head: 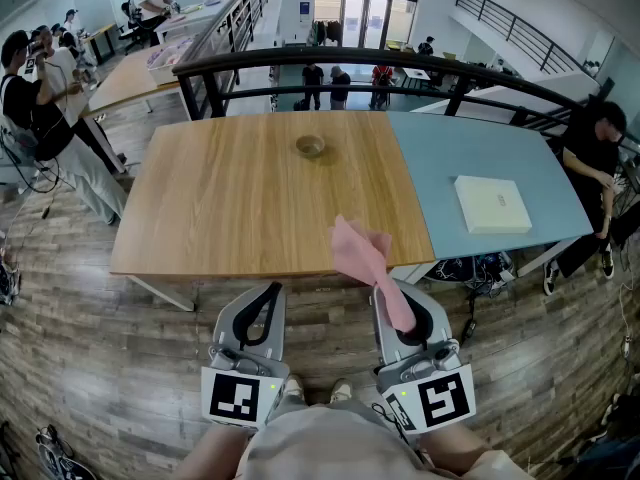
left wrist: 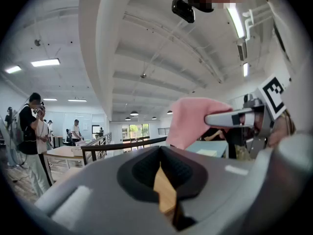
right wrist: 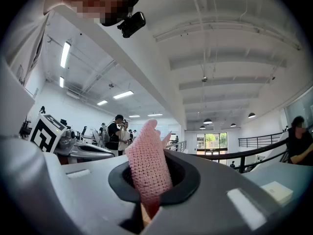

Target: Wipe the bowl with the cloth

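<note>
While not yet touched, bowl (head: 310, 146): sits upright and alone on the wooden surface (head: 220, 218), well apart from both grippers.
Cloth (head: 365, 258): pink, pinched at one end, sticks up and forward over the near edge.
Right gripper (head: 408, 313): fingers clamped on cloth, held level.
Left gripper (head: 262, 306): fingers pressed together, nothing between.
Risk: probably shoves the light bowl across the surface if wiped unsteadied; may lose the cloth under drag, given so narrow a pinch.
</note>
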Motion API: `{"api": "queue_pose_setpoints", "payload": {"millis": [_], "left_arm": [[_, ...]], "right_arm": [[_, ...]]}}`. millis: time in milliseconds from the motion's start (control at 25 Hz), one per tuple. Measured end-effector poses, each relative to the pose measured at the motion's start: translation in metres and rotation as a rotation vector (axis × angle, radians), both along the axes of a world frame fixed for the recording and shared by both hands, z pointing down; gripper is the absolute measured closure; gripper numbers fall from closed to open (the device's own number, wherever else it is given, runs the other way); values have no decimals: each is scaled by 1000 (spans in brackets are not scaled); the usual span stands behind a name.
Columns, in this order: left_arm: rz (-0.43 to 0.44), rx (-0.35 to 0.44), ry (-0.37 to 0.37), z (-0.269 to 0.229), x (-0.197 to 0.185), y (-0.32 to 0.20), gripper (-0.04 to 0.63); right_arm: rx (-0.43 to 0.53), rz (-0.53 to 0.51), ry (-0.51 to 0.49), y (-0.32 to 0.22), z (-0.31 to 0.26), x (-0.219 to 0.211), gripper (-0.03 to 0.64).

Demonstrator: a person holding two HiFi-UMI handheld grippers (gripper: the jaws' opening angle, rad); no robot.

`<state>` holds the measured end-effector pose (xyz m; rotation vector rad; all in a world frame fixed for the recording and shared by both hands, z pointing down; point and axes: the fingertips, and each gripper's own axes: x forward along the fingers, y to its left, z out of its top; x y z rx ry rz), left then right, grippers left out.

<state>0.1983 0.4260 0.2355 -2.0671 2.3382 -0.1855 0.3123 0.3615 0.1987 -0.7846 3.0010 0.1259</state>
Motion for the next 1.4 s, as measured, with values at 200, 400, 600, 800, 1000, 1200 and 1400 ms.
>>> {"api": "queue_pose_setpoints", "payload": {"millis": [200, 400, 600, 800, 1000, 1200, 1400], "left_arm": [[-7, -12, 2, 6, 2, -2, 594], [-16, -33, -3, 9, 6, -3, 594], [-13, -47, 0, 12, 16, -13, 594], [-24, -36, -13, 16, 25, -25, 594], [-32, -41, -18, 21, 43, -39, 594], [-37, -85, -3, 33, 63, -46, 594], [-54, -85, -24, 33, 70, -47, 594]], "right_arm": [[-6, -7, -10, -2, 5, 3, 601], [2, -13, -4, -2, 6, 9, 601], [-20, -19, 2, -13, 12, 16, 601], [-35, -21, 6, -27, 19, 31, 601], [-45, -28, 12, -41, 28, 53, 601], [-56, -40, 3, -54, 35, 68, 601], [-89, -60, -1, -61, 43, 76, 601]]}}
